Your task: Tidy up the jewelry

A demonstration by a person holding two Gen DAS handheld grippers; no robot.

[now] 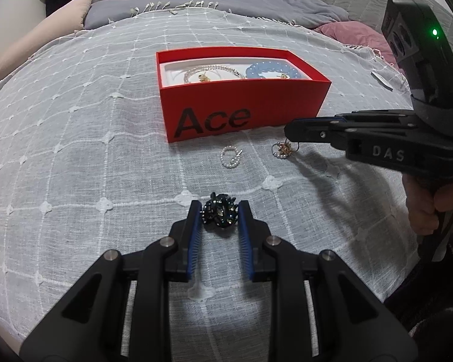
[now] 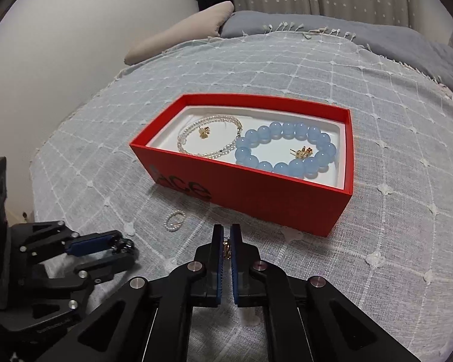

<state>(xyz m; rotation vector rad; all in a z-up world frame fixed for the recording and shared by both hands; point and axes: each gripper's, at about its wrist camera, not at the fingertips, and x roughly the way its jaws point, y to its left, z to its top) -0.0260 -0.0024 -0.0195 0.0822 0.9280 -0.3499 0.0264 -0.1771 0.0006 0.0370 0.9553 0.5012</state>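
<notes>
A grey bedspread (image 1: 75, 150) with a white stitched grid covered the bed and lay under both claws. Beyond the fingertips of both claws, on that cloth, stood an open red box (image 2: 256, 199) lettered "Ace" on its near wall, with a white lining. Inside it, on the side ahead of the right gripper (image 2: 226, 242), lay a blue bead bracelet (image 2: 287, 150) with a gold earring (image 2: 302, 152) inside its ring; on the side further toward the left claw, a clear bead bracelet (image 2: 208, 140) ringed another gold earring (image 2: 204, 131). The left gripper (image 1: 221, 214) pointed down at the cloth, its blue pads pressed against either side of a dark beaded ornament (image 1: 220, 213), which sat between the fingertips on the bedspread. The right gripper, seen from its own camera just short of the box's near wall, had its jaws closed almost together on a small gold and pearl piece (image 1: 282, 150), which showed between the pads and hung below them at the cloth. Between the two claws, just in front of the box, a small pearl ring (image 1: 232, 157) lay loose on the bedspread, apart from both. A hand (image 1: 428, 205) held the right claw's grip.
</notes>
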